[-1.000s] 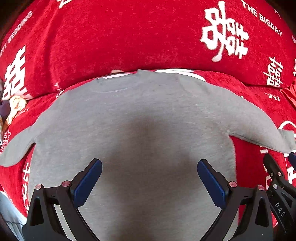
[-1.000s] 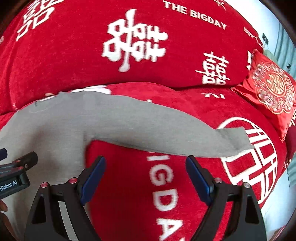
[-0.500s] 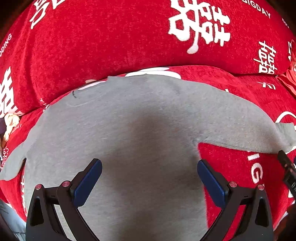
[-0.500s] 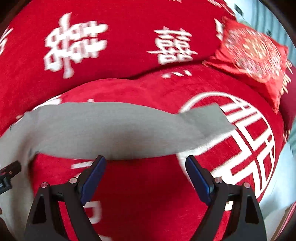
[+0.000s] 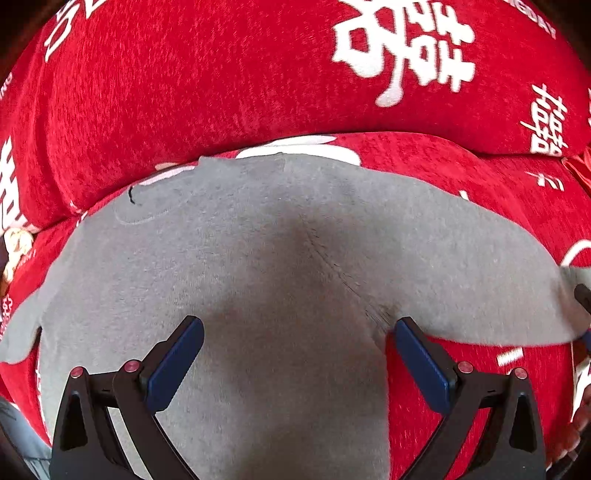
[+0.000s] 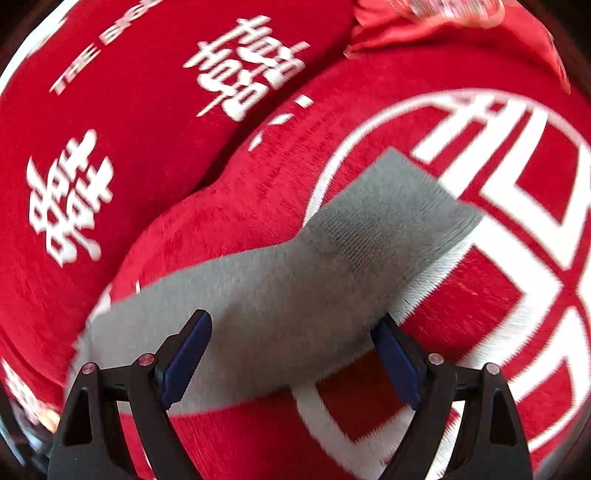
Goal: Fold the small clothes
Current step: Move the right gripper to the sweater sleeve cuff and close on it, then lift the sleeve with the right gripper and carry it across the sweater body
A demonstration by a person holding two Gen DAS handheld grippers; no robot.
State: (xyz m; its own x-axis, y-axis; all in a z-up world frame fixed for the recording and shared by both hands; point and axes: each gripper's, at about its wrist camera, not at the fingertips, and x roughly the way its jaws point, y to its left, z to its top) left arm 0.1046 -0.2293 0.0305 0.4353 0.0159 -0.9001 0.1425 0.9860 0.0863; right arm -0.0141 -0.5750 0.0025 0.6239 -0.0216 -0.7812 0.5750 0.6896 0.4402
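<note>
A small grey long-sleeved shirt (image 5: 277, 258) lies flat on a red sofa seat (image 5: 461, 173), collar toward the backrest. My left gripper (image 5: 295, 325) hovers open above the shirt's body, its right finger beside the armpit seam. In the right wrist view the shirt's right sleeve (image 6: 295, 295) runs up to its ribbed cuff (image 6: 399, 199). My right gripper (image 6: 293, 319) straddles the sleeve just short of the cuff. Its jaws are closing, with the sleeve lying between them and the pads clear of the cloth. The right gripper's tip (image 5: 583, 295) shows at the far right of the left view.
The red backrest (image 5: 221, 74) with white characters rises right behind the collar. A red embroidered cushion (image 6: 443, 22) sits at the far end of the seat beyond the cuff. The seat cover has large white lettering (image 6: 517, 240) under the sleeve.
My left gripper has slid to the right over the shirt toward the armpit. My right gripper has travelled along the sleeve to the cuff and rolled, so the sleeve now lies between its fingers.
</note>
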